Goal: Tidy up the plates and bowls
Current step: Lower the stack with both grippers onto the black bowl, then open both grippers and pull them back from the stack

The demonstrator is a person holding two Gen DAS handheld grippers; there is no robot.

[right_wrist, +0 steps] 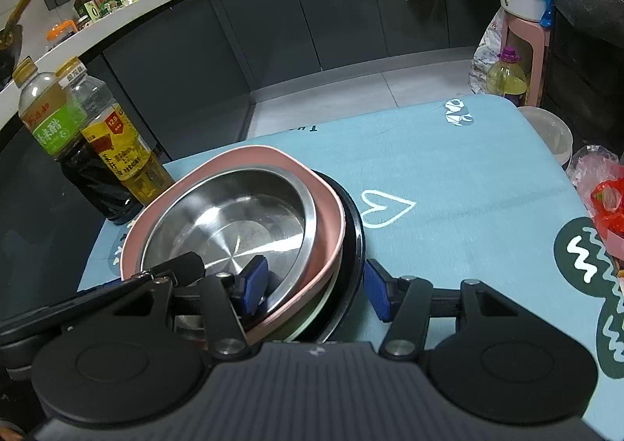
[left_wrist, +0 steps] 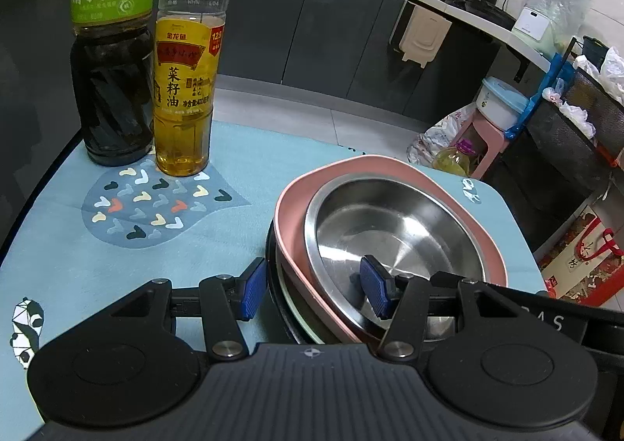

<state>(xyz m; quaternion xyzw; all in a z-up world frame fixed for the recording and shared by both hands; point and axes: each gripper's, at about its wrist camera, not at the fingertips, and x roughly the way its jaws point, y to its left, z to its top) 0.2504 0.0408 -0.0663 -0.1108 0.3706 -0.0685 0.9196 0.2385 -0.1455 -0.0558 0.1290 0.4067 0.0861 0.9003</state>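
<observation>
Dishes already nested — steel bowl inside pink bowl, dark plate beneath; left gripper and right gripper both straddle the stack's rim, jaws apart — nothing clamped, stack not yet lifted

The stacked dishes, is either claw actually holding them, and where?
Neither grips yet. Left claw and right claw straddle opposite rims of the round steel bowl, open.

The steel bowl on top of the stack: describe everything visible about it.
The round shiny stainless-steel bowl is shallow, with a broad flat rim and a brushed flat bottom that reflects light. It is empty and upright, nested in the square-ish pink plastic dish, which tops a stack over a pale plate and a black round dish on the light blue tablecloth. One blue pad of each open tool, left tool and right tool, reaches inside its near rim; contact is unclear.
</observation>
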